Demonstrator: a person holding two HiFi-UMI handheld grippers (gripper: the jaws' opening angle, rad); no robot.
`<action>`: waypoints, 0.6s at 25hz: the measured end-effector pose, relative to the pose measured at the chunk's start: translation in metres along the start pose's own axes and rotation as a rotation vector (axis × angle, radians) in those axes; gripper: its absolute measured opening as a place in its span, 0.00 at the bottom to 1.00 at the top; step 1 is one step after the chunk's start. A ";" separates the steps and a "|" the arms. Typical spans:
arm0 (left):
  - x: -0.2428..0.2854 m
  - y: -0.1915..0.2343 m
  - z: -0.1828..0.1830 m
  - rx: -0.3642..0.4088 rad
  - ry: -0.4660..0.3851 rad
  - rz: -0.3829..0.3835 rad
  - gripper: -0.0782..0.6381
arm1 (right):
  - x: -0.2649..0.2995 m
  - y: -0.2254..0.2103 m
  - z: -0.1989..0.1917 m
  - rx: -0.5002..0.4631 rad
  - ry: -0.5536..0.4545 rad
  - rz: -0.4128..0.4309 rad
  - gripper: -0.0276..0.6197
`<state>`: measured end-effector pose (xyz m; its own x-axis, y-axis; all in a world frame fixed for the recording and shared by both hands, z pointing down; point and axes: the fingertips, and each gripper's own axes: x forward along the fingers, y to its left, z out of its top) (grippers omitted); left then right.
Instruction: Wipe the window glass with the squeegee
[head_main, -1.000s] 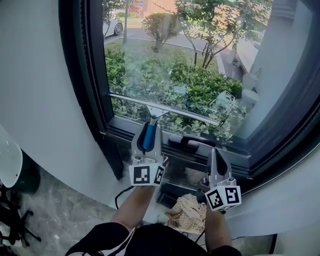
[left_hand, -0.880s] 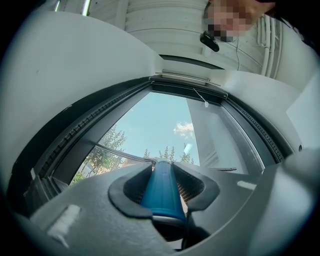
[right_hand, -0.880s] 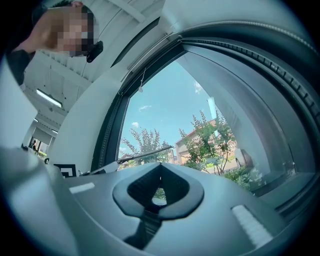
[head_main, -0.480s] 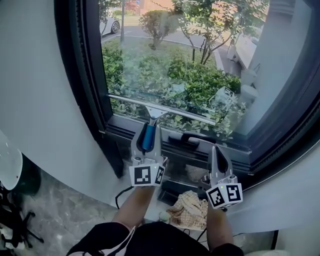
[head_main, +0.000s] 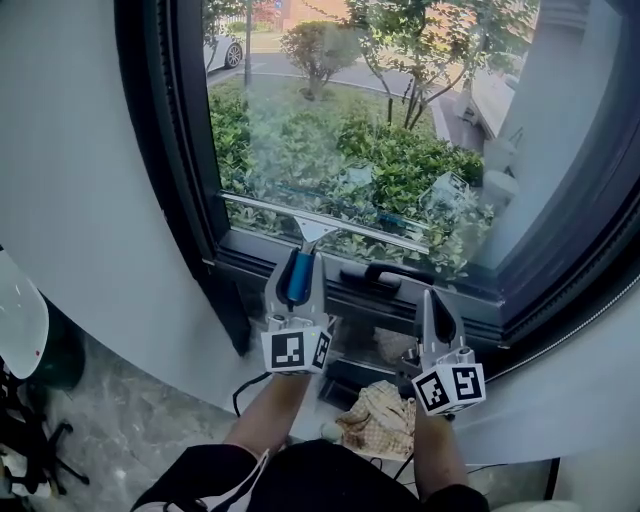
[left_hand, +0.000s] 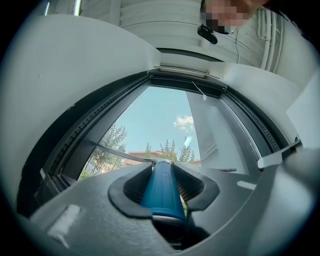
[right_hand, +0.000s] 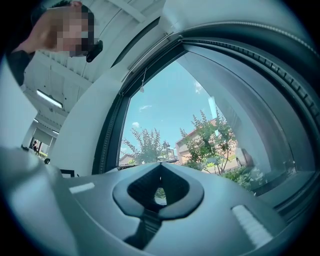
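Greenery fills the glass (head_main: 330, 120) in the head view, with the squeegee (head_main: 320, 226) low on the pane. My right gripper (head_main: 429, 300) hangs above a cloth (head_main: 375, 420). Only the left gripper view shows my left gripper (left_hand: 162, 172) clamping the blue handle (left_hand: 161, 192). In the right gripper view the jaws are together, holding nothing.

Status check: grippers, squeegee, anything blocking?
Left gripper shut on squeegee handle. Right gripper shut, empty, held low. Blade across window glass, just above bottom frame. Nothing blocking the glass.

Dark-framed window (head_main: 330, 110) in white wall (head_main: 80, 160), marbled floor (head_main: 130, 430), sunlit shrubs (head_main: 400, 165) outside.
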<state>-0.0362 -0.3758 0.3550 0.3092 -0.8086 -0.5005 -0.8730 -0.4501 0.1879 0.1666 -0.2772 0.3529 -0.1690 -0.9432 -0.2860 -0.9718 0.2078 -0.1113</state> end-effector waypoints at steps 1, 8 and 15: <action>-0.001 0.000 -0.001 0.000 0.005 0.001 0.30 | 0.000 0.001 0.000 0.001 -0.001 0.001 0.05; -0.007 0.002 -0.014 -0.016 0.050 0.012 0.30 | -0.003 0.001 0.000 0.011 -0.004 -0.001 0.05; -0.012 0.004 -0.026 -0.006 0.083 0.011 0.30 | -0.004 0.003 -0.001 0.017 -0.004 -0.006 0.05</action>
<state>-0.0338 -0.3779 0.3835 0.3307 -0.8420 -0.4263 -0.8741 -0.4436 0.1981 0.1643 -0.2727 0.3546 -0.1620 -0.9435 -0.2890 -0.9699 0.2062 -0.1293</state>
